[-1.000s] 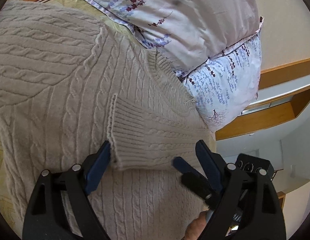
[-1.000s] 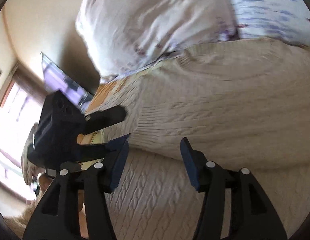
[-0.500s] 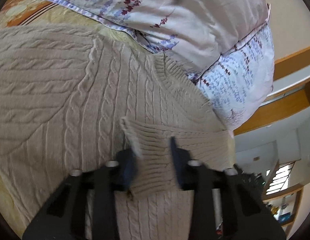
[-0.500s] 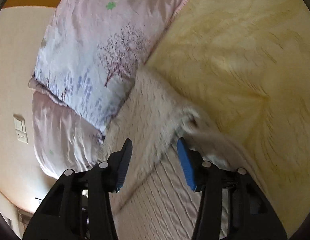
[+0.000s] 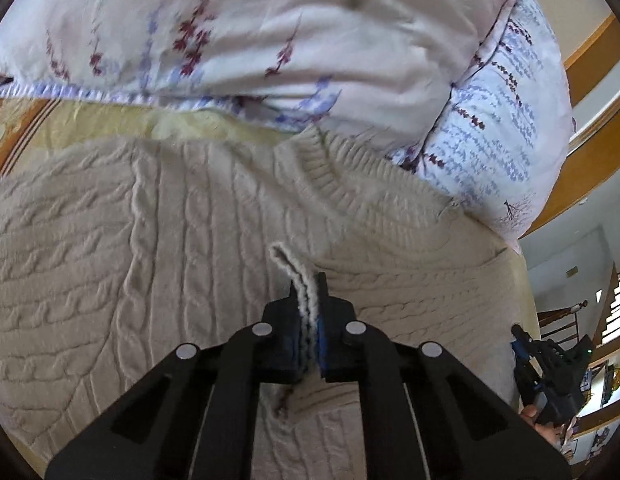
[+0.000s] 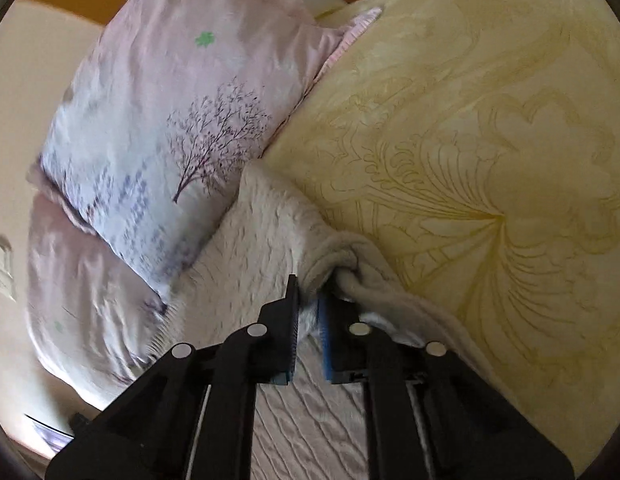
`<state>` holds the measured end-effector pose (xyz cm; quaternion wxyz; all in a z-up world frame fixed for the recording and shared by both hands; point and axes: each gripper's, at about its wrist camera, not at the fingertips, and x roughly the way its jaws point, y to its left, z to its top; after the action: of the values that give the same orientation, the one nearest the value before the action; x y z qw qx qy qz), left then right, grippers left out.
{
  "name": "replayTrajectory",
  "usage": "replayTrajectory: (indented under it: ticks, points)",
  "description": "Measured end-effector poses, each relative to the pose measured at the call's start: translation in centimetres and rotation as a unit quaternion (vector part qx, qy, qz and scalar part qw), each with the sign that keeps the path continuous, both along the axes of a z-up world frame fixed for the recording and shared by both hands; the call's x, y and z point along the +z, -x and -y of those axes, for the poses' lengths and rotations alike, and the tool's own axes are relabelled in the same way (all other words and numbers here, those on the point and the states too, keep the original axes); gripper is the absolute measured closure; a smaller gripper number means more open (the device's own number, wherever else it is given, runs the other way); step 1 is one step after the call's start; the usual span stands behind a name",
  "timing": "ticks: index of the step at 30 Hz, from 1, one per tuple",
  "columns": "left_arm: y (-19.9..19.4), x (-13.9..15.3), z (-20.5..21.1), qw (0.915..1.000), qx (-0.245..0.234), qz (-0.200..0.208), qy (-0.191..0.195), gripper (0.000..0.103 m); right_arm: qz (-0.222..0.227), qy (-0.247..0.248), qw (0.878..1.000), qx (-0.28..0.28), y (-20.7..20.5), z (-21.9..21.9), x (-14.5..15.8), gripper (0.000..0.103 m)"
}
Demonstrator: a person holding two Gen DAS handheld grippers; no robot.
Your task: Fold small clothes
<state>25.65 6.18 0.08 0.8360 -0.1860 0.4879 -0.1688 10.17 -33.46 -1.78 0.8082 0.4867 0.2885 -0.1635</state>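
Observation:
A cream cable-knit sweater lies spread on the bed, its ribbed neckline toward the pillows. My left gripper is shut on the ribbed cuff of a sleeve folded across the sweater's front. My right gripper is shut on a bunched fold of the sweater at its edge, where it meets the yellow bedspread. The right gripper also shows in the left wrist view at the far right.
Two floral pillows lie just behind the sweater; they show in the right wrist view at the left. The yellow quilted bedspread stretches to the right. A wooden headboard and the bed's edge are at the right.
Both grippers have closed: the left on the sleeve cuff it straddled, the right on the sweater's edge. The left wrist view moved closer to the pillows.

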Motion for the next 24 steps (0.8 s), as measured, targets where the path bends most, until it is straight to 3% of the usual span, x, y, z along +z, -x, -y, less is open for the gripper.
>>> replayTrajectory:
  ticks: [2, 4, 5, 9, 14, 17, 21, 24]
  points:
    - [0.9, 0.4, -1.0, 0.9999, 0.01, -0.003, 0.001, 0.085, -0.006, 0.019, 1.0, -0.006, 0.8, -0.5, 0.9, 0.056]
    - [2.4, 1.2, -2.6, 0.9998, 0.013, 0.0, 0.018, 0.059, -0.005, 0.055, 0.998, -0.012, 1.9, -1.3, 2.1, 0.04]
    - [3.5, 1.7, -3.8, 0.9995, 0.014, 0.006, 0.029, 0.055, -0.004, 0.073, 0.997, -0.013, 2.3, -1.7, 2.6, 0.033]
    - [8.7, 3.2, -10.8, 0.996, 0.061, 0.029, 0.057, 0.04, 0.029, 0.12, 0.992, 0.033, 2.7, -4.2, 4.1, 0.03]
    - [15.0, 2.9, -20.8, 0.9813, 0.185, 0.03, 0.045, 0.042, 0.066, 0.12, 0.978, 0.158, 0.6, -8.3, 3.9, 0.029]
    - [17.5, 1.7, -26.0, 0.9628, 0.263, 0.013, 0.059, 0.044, 0.078, 0.111, 0.969, 0.209, -0.5, -10.6, 3.6, 0.029]
    - [18.1, 0.6, -30.1, 0.9379, 0.336, 0.009, 0.086, 0.049, 0.089, 0.102, 0.959, 0.248, -1.0, -12.5, 3.1, 0.029]
    - [17.9, 0.0, -32.4, 0.9159, 0.377, 0.013, 0.136, 0.055, 0.095, 0.107, 0.953, 0.266, -0.9, -13.0, 3.2, 0.029]
